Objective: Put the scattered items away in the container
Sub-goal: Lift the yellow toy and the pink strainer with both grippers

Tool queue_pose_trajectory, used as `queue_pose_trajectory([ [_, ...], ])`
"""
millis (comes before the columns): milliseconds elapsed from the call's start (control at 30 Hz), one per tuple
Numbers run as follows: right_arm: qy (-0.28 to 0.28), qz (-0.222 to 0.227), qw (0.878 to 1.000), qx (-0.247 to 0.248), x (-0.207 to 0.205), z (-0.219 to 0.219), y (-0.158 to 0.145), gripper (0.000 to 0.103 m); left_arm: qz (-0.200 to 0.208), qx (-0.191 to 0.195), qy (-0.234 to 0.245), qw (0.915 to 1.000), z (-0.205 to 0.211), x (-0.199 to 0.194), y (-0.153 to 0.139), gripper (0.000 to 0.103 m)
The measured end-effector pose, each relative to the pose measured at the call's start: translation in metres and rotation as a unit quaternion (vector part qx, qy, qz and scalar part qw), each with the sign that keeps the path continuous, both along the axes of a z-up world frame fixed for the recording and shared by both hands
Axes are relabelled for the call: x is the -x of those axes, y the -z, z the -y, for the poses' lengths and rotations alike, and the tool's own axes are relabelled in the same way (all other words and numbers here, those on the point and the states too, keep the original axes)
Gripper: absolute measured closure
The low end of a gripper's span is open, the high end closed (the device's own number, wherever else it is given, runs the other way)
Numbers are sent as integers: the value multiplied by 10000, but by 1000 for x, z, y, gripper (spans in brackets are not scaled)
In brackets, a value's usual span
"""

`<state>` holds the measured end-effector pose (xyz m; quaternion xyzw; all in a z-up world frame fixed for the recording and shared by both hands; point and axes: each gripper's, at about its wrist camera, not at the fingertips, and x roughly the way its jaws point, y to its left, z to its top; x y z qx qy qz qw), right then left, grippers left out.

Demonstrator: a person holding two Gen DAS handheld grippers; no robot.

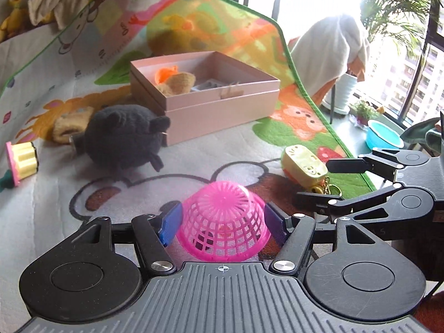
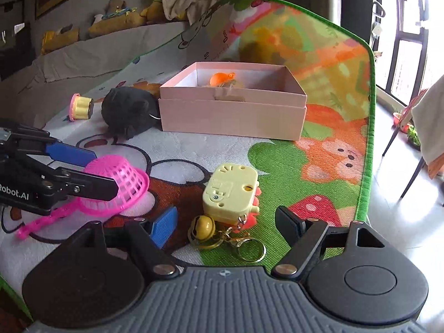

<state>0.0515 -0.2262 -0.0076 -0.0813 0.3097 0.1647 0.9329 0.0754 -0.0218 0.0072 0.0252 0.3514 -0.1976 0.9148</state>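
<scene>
An upturned pink mesh basket (image 1: 224, 222) sits between the blue pads of my left gripper (image 1: 223, 223), which press its sides; in the right wrist view the basket (image 2: 125, 177) is tilted in the left gripper (image 2: 105, 170). My right gripper (image 2: 227, 227) stands open around a yellow bell and keyrings (image 2: 201, 227), just short of the yellow box toy (image 2: 230, 191) on the same chain. The pink cardboard box (image 1: 222, 111) stands mid-mat with an orange toy (image 1: 166, 73) and a tan plush inside. A black plush cat (image 1: 125, 138) and a cupcake toy (image 1: 22, 161) lie to its left.
A tan plush piece (image 1: 69, 127) lies behind the cat. The play mat's green edge (image 2: 366, 166) drops to bare floor on the right, where a cloth-draped chair (image 1: 330, 55) and a blue bowl (image 1: 384, 136) stand. Plush toys line a ledge (image 2: 116, 22) at the back.
</scene>
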Motion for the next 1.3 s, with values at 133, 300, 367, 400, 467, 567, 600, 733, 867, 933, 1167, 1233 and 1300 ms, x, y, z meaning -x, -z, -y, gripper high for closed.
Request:
queue_pose_trajectory([
  [133,342,172,9984,425,2,13,0,24,-41,-12,6,10000,-4,8,3,13],
  [300,776,605,9915,853,2,19,-8,24,-105,39,-36,9999,-13,20,3,9],
  [367,740,573,9939,584,4,21,-15,24,-129,15,-47,9999,-16,25,4,9],
  [400,692,555,9952,420,6,20,-19,24,-136,-6,-54,9999,-17,26,5,8],
  [467,505,562,9970,182,10,15,-24,24,-153,-42,-85,9998,-19,28,7,8],
  [567,195,624,9978,130,14,0,-24,24,-204,-10,-149,9997,-22,28,9,7],
  [600,152,661,9975,188,13,-6,-24,26,-209,14,-168,9996,-23,28,10,7],
  [733,282,521,9978,295,-10,-19,-17,46,-208,133,-221,9995,-26,27,10,6],
  [867,245,212,9991,287,-22,-24,-9,48,-266,107,-307,9991,-28,27,12,6],
  [933,-123,302,9993,185,-7,-25,-12,48,-287,65,-329,9990,-29,28,14,5],
  [1167,-786,-169,9962,-332,23,-5,-21,47,-263,103,-445,9986,-31,29,16,3],
  [1233,-683,-576,9941,-615,16,7,-16,46,-231,129,-552,9981,-33,28,17,3],
  [1300,-570,-769,9940,-538,7,14,-10,46,-216,207,-668,9973,-38,27,17,3],
])
